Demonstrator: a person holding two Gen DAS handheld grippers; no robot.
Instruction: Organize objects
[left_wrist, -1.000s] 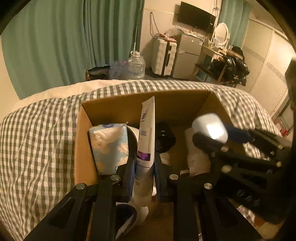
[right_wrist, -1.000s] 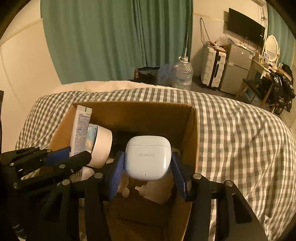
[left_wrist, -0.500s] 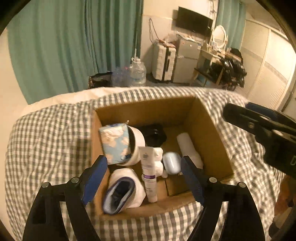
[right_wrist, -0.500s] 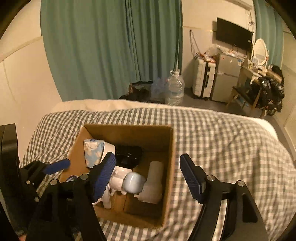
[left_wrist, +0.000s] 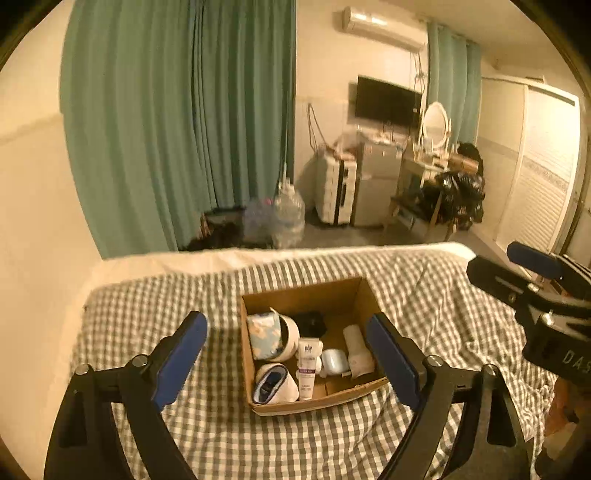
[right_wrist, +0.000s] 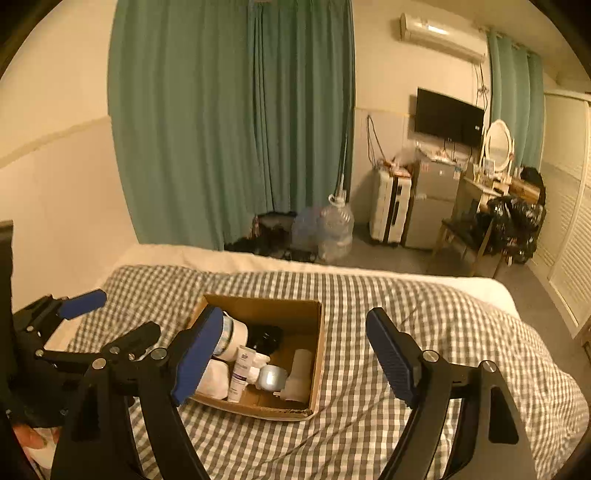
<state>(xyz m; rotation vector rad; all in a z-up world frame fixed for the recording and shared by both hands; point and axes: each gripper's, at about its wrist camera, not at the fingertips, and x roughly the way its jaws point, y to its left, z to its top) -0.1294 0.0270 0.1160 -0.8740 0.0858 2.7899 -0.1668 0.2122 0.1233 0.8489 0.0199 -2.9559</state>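
An open cardboard box (left_wrist: 351, 291) sits on the checked bed cover and also shows in the right wrist view (right_wrist: 317, 354). Inside lie a white tube (left_wrist: 307, 363), a white earbud case (left_wrist: 334, 362), a tissue pack (left_wrist: 263, 334), a white roll (left_wrist: 356, 350) and a dark object (left_wrist: 312, 321). The tube (right_wrist: 240, 376) and the case (right_wrist: 272, 376) show in the right wrist view too. My left gripper (left_wrist: 286, 362) is open and empty, high above the box. My right gripper (right_wrist: 291, 358) is open and empty, also well above the box.
The checked bed cover (right_wrist: 424, 302) spreads around the box. Beyond the bed are green curtains (left_wrist: 184, 122), water jugs (right_wrist: 332, 229), a white suitcase (right_wrist: 389, 210), a small fridge (right_wrist: 428, 203) and a cluttered desk (right_wrist: 491, 192).
Both grippers let go of the tube and the earbud case into the box, opened wide, and pulled back and up away from it.
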